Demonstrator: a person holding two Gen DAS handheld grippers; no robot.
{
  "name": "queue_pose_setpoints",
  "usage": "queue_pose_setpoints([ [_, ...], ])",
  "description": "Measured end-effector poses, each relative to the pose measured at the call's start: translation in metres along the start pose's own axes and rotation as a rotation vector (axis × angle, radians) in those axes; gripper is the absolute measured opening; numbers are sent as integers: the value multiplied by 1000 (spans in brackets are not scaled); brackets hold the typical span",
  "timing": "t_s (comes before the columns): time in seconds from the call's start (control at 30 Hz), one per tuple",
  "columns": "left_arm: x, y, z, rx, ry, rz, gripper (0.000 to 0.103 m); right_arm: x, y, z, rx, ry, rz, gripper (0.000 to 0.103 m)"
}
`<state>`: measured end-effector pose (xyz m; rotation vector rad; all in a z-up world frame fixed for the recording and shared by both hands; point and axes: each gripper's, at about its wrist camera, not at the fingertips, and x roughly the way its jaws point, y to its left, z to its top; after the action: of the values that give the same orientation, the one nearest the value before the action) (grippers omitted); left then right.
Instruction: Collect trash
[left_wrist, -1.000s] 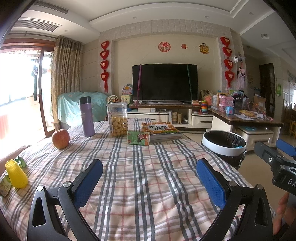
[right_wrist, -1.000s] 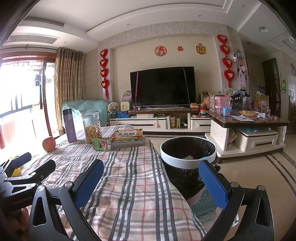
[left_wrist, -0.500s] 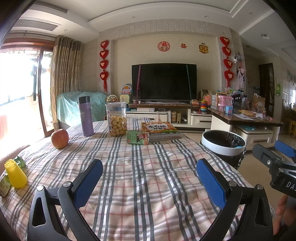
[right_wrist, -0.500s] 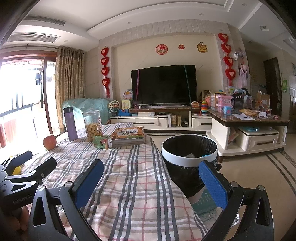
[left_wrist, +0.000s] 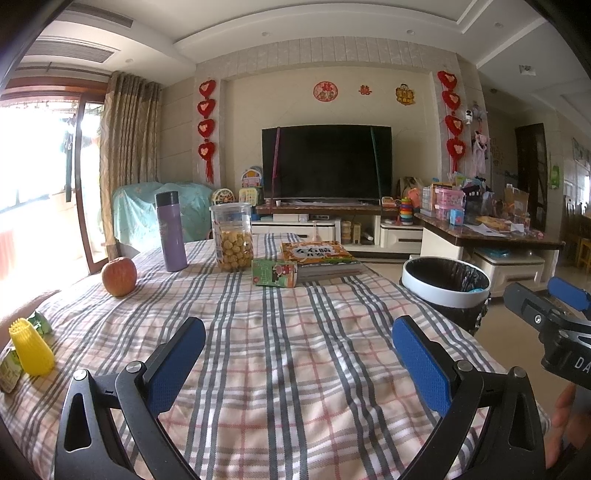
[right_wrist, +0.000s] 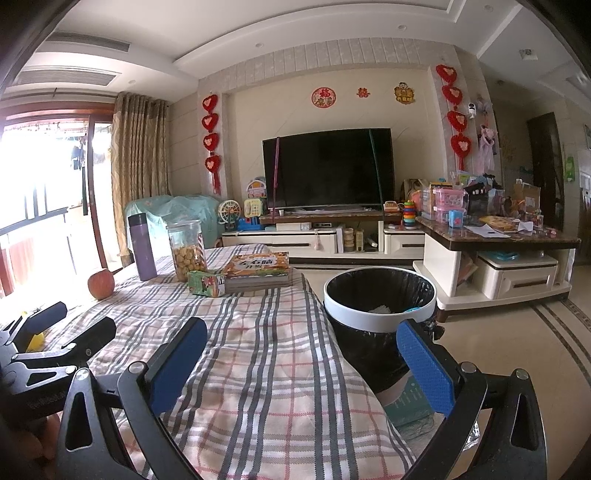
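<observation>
A white-rimmed trash bin (right_wrist: 380, 299) with a black liner stands on the floor right of the plaid-covered table (left_wrist: 280, 332); it also shows in the left wrist view (left_wrist: 445, 280). A green carton (left_wrist: 274, 272) lies by the books; it also shows in the right wrist view (right_wrist: 206, 283). A yellow mesh sleeve (left_wrist: 31, 349) and green wrappers (left_wrist: 38, 322) lie at the table's left edge. My left gripper (left_wrist: 299, 354) is open and empty over the table. My right gripper (right_wrist: 301, 360) is open and empty over the table's right edge, beside the bin.
An apple (left_wrist: 119, 276), a purple flask (left_wrist: 170, 232), a cookie jar (left_wrist: 232, 236) and stacked books (left_wrist: 321, 256) stand at the table's far end. A TV cabinet (right_wrist: 325, 240) and a cluttered side counter (right_wrist: 498, 236) lie beyond. A green box (right_wrist: 410, 402) lies on the floor.
Both views have shifted only slightly; the right gripper has edged a little and the bin sits a touch lower in its view. Both grippers stay open and empty.
</observation>
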<state>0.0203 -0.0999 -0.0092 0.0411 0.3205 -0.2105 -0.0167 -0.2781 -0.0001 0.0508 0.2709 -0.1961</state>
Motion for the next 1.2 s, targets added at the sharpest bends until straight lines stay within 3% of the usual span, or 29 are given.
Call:
queue_pose_setpoints([
  [1.2,8,4,0,5,20,-14,102,-3,6,0,16,21,13,103],
])
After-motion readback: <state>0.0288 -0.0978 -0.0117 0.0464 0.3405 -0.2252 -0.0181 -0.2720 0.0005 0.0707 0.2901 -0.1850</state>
